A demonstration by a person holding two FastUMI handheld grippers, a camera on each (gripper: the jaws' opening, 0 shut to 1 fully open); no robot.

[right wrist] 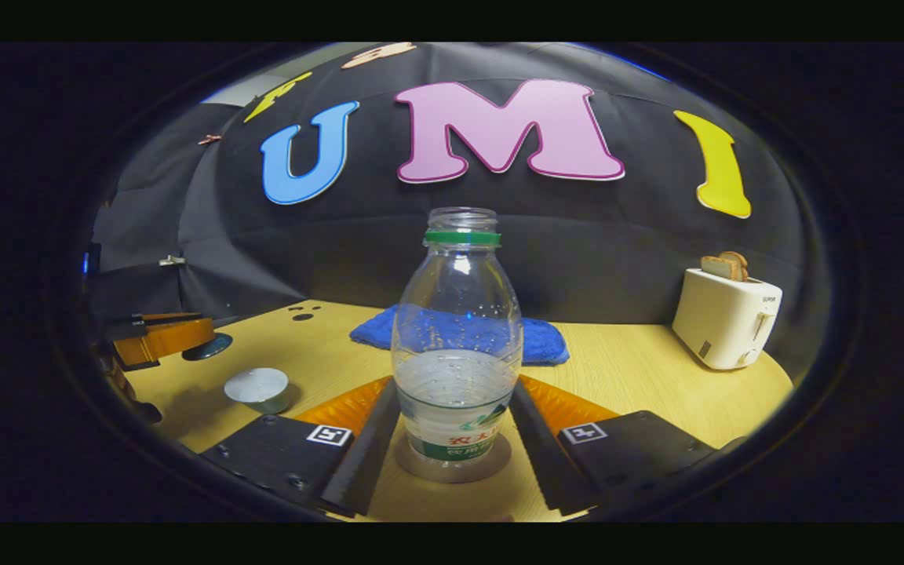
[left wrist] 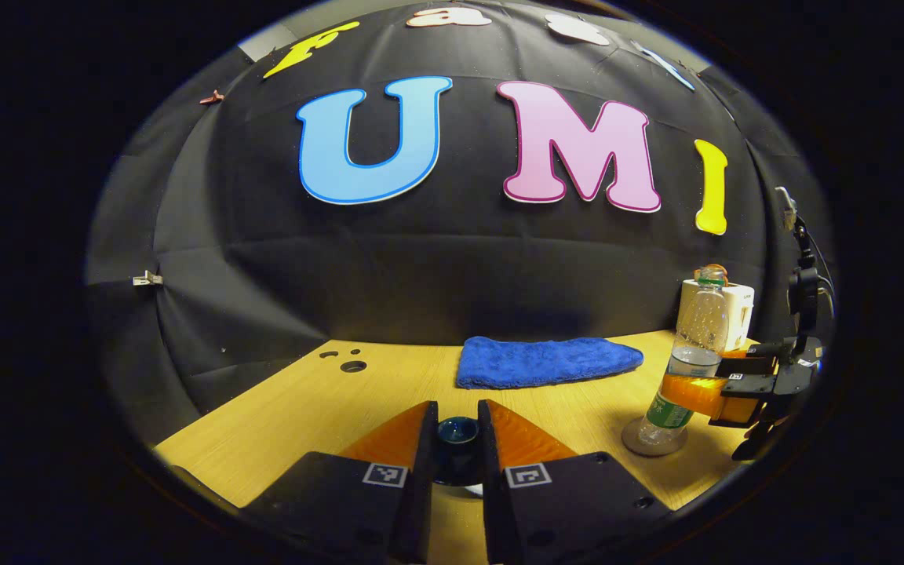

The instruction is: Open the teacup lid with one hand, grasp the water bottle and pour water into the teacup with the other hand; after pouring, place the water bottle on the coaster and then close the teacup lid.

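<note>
The jaws of the left gripper (left wrist: 457, 439) are closed on the dark teal teacup lid (left wrist: 457, 432), held clear of the wooden table (left wrist: 326, 408). The right gripper (right wrist: 456, 420) has its jaws set around the uncapped water bottle (right wrist: 456, 329), which stands upright on the round coaster (right wrist: 452, 469); whether the fingers press it cannot be told. The open teacup (right wrist: 260, 388) sits left of the bottle, with a blue towel (left wrist: 546, 359) and a white toaster (right wrist: 727, 318) behind.

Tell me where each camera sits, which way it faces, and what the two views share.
Left gripper view: rides the left gripper, low over the wooden table, facing the booth wall; its fingers flank the dark teacup lid.
Right gripper view: rides the right gripper, facing the same wall; its fingers flank the water bottle on the coaster.
Shared: bottle, blue towel, toaster.
</note>
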